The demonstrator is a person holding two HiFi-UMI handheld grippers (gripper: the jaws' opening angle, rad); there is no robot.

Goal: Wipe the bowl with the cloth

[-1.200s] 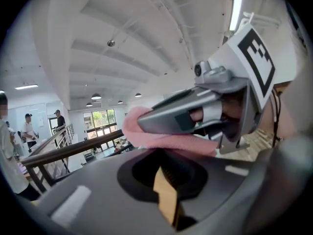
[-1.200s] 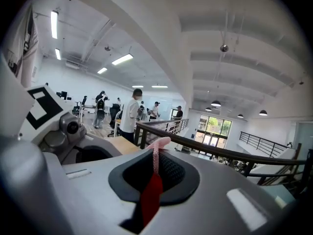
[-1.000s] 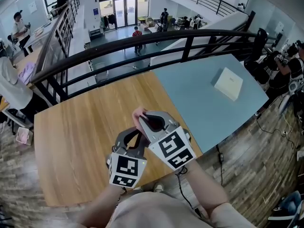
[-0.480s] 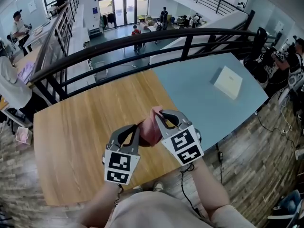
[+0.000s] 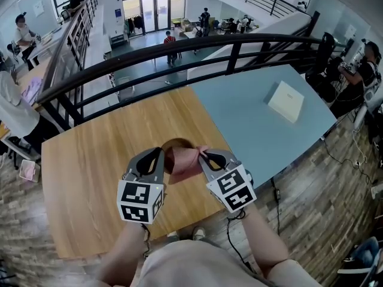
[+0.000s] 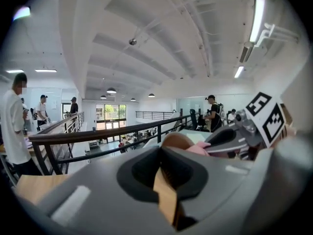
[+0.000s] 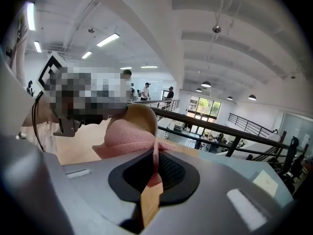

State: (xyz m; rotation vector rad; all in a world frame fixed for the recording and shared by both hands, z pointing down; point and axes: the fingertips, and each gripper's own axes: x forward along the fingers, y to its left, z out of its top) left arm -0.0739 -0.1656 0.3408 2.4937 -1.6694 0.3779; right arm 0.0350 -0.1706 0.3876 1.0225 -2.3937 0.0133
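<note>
The bowl (image 5: 178,145) is hanging over the counter (image 5: 84,178), between two claws. The left claw (image 5: 160,154) is closing on the bowl's left edge. The right claw (image 5: 205,156), right of the bowl, is pinching the cloth (image 5: 187,163), which is lying against the bowl's near side. A railing (image 5: 179,51) is running behind the bowl.

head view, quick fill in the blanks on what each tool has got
1. The left tool grips the brown ___.
2. The right tool pinches a pink ___.
3. Under both lies a tabletop of light ___.
Missing words: bowl; cloth; wood.
</note>
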